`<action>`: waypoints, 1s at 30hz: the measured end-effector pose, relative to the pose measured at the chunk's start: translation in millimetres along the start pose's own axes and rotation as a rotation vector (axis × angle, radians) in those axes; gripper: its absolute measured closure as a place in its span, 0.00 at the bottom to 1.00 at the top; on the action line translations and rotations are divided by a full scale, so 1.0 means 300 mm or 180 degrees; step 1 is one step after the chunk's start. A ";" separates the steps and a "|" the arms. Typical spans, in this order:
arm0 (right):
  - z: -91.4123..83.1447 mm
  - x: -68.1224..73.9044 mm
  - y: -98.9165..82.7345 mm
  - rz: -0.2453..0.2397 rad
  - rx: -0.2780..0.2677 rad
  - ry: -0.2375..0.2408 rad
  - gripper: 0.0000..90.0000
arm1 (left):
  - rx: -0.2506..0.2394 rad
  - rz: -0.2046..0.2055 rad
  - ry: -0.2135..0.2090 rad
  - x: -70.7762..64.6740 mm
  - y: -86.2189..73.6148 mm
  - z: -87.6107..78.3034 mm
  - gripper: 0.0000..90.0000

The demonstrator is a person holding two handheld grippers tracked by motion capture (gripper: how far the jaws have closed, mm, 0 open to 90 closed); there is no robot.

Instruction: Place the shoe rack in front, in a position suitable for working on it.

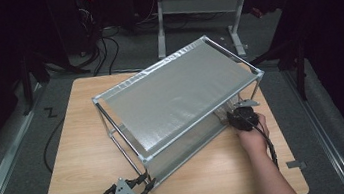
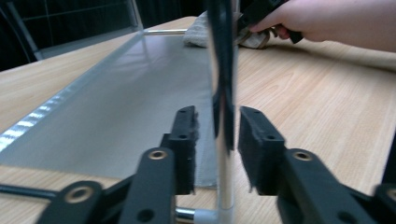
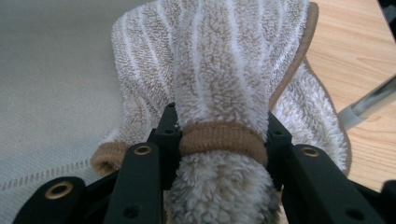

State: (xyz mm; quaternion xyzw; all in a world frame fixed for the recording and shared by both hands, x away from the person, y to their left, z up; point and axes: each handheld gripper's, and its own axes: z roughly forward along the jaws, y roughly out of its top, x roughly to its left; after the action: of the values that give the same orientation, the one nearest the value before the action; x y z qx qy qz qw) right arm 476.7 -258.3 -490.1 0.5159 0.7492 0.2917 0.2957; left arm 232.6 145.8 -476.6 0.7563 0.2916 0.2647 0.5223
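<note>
r gripper (image 3: 219, 135) level – towel (image 3: 224, 51) pinched

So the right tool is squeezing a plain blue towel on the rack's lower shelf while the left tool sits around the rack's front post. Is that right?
Not quite: the towel is not plain blue but beige with white stripes and a tan border, as the right gripper view shows. The rest stands: the right tool squeezes it over the rack's lower shelf, and the left tool sits around the front post.

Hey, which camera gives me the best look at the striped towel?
The right gripper view: the beige striped towel is close, bunched between the right gripper jaws. The left gripper view shows a distant corner; in the high view the rack mostly hides it.
</note>
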 end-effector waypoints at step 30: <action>-0.177 -0.078 -0.130 0.0292 -0.0316 -0.0086 0.62 | -0.0183 0.0005 -0.0112 -0.075 0.027 -0.061 0.69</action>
State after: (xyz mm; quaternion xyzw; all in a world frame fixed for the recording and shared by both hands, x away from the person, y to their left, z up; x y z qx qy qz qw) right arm 420.7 -299.0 -480.9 0.5382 0.7054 0.3348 0.3173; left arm 205.6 139.0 -465.4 0.7458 0.2740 0.2600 0.5488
